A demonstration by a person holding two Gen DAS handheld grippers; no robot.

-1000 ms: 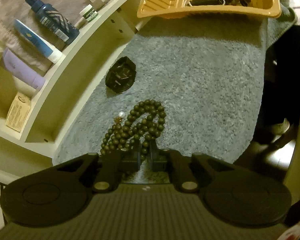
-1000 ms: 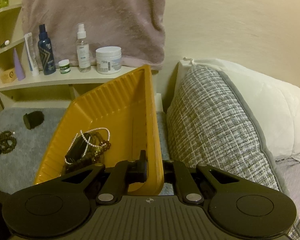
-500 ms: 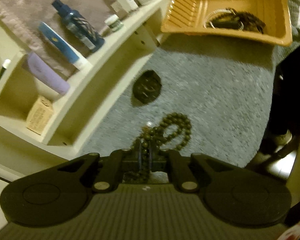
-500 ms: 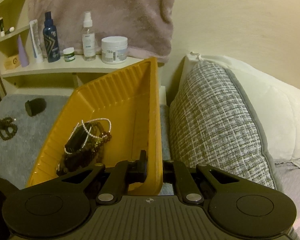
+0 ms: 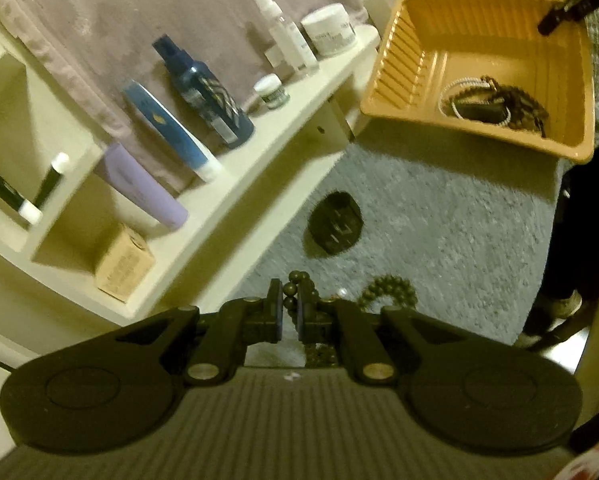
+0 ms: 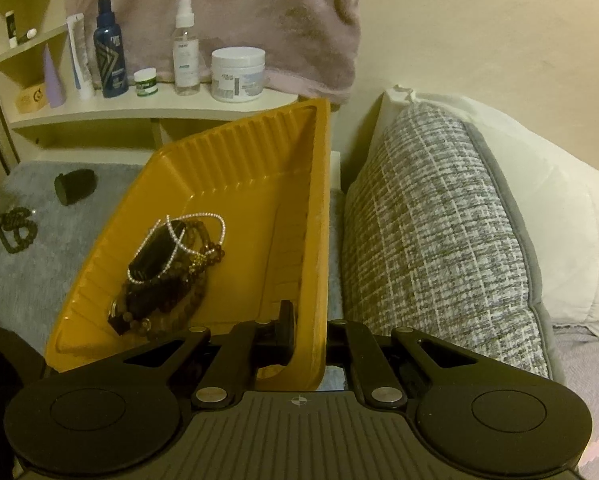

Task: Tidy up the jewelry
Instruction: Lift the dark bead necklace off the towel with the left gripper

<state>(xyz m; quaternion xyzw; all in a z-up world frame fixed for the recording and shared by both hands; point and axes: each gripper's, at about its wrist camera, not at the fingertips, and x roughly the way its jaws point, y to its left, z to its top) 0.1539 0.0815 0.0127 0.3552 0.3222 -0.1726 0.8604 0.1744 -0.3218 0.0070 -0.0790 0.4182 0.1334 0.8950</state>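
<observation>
The left gripper [image 5: 290, 309], angled downward, pinches the green bead strand [image 5: 295, 300], which hangs beneath it. The right gripper [image 6: 305, 330], tilted down, clamps the yellow tray [image 6: 235, 168] by its rim.

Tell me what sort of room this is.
Probably a bedroom: a white quilted pillow and grey woven cushion lie beside a cream shelf of toiletry bottles, with a grey fleecy cover below.

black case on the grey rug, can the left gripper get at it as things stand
Probably not yet: the left gripper is shut on the bead necklace. The black case itself lies uncovered on the rug just ahead.
</observation>
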